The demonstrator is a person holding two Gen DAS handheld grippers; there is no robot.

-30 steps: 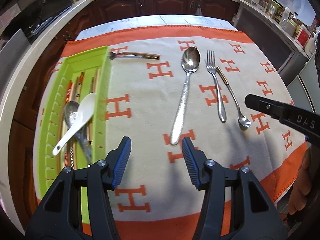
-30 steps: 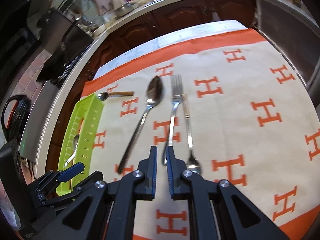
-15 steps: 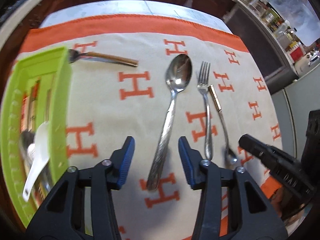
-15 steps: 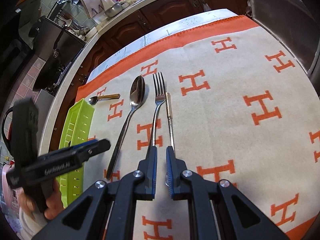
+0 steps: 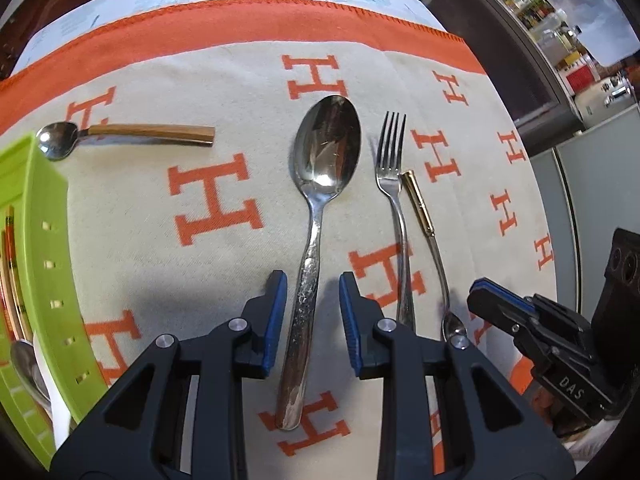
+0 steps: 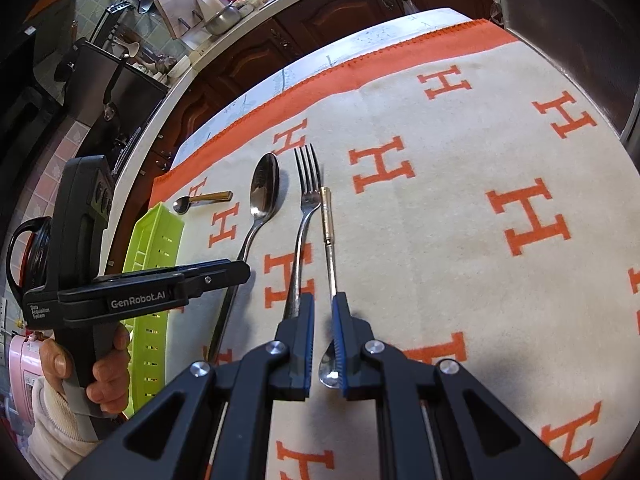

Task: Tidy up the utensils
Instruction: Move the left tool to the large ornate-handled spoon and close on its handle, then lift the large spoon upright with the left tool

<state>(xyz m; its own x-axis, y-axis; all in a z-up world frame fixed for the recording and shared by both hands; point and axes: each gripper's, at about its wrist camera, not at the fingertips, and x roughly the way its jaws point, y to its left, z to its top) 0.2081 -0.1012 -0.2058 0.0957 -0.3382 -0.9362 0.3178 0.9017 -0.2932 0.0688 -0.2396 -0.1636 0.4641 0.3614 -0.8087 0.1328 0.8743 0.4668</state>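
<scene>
A cream cloth [image 5: 248, 280] with an orange border and big orange H letters covers the table, and a lime-green utensil tray [image 5: 44, 264] sits at its left edge with a few pieces already in it. The cutlery not yet put away lies on the cloth: a large spoon [image 5: 316, 216] in the middle, bowl away from the person, a fork [image 5: 394, 200] just to its right, a thin gold-handled teaspoon [image 5: 430, 240] beside the fork, and a short brass-handled spoon [image 5: 132, 136] near the tray's far end.

The left gripper [image 5: 311, 320] hangs low over the large spoon's handle, its fingers spread with the handle between them and not yet pinched. The right gripper [image 6: 322, 338] has its fingers drawn close with a narrow gap, over the thin teaspoon's bowl end; I cannot tell if it touches.

That big spoon looks stiff, fairly heavy and slick; mid-handle, where it is narrow, seems the sensible hold, squeezed firmly so it doesn't swivel.

The left gripper's side reads "GenRobot.AI" and "Data Acquisition System"; the right one shows "DAS".
</scene>
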